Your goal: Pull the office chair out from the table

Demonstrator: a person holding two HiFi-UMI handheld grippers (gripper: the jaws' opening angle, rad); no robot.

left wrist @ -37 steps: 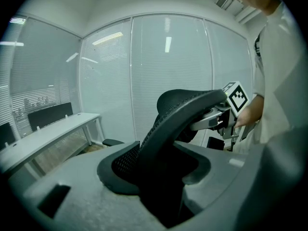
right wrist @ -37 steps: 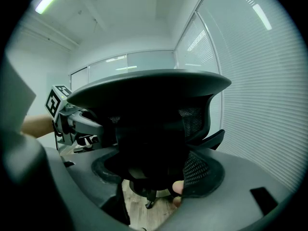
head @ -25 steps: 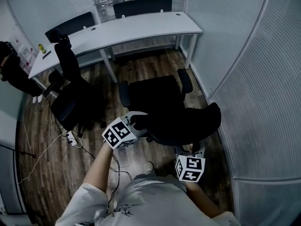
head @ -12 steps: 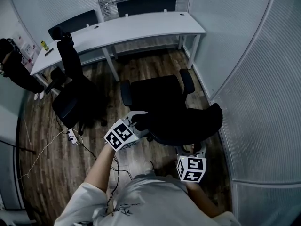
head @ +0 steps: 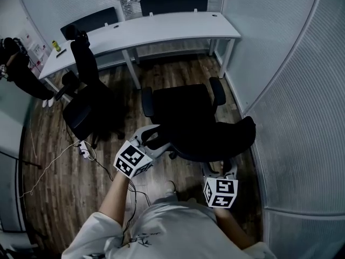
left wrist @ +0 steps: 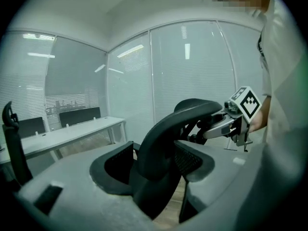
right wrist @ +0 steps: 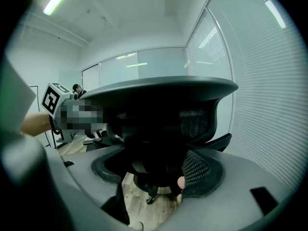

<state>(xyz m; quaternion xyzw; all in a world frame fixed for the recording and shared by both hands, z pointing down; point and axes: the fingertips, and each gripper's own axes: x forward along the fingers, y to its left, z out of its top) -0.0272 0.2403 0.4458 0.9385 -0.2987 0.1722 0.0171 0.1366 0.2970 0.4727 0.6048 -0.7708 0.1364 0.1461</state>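
presently the office chair (head: 180, 106) stands in the open floor between you and the table (head: 161, 28). its seat is well apart from the table's edge and its back is turned toward you. judged from that gap, the pull is largely made.

relation governing the next move: the headrest (head: 218, 139) is the part of the chair nearest you. its long axis runs crosswise in front of you, from one gripper to the other. the chair lies ahead of both sets of jaws, so any further pull comes straight back toward your body.

left gripper (head: 151, 139): it sits at the left end of that headrest bar. its jaws have just been opening and stand wide. the left gripper view shows the curved bar passing between them, with the pads not clamped on it.

right gripper (head: 219, 169): it is tucked below the headrest, at the back's support, and is the nearer one to your body. the right gripper view shows its jaws spread wide with the dark back frame between them. whether the pads bear on that frame you cannot tell, as the frame is black against black.

not verifiable: in the head view the seat and back hide the chair's base and castors. there the headrest also partly covers the right jaws.
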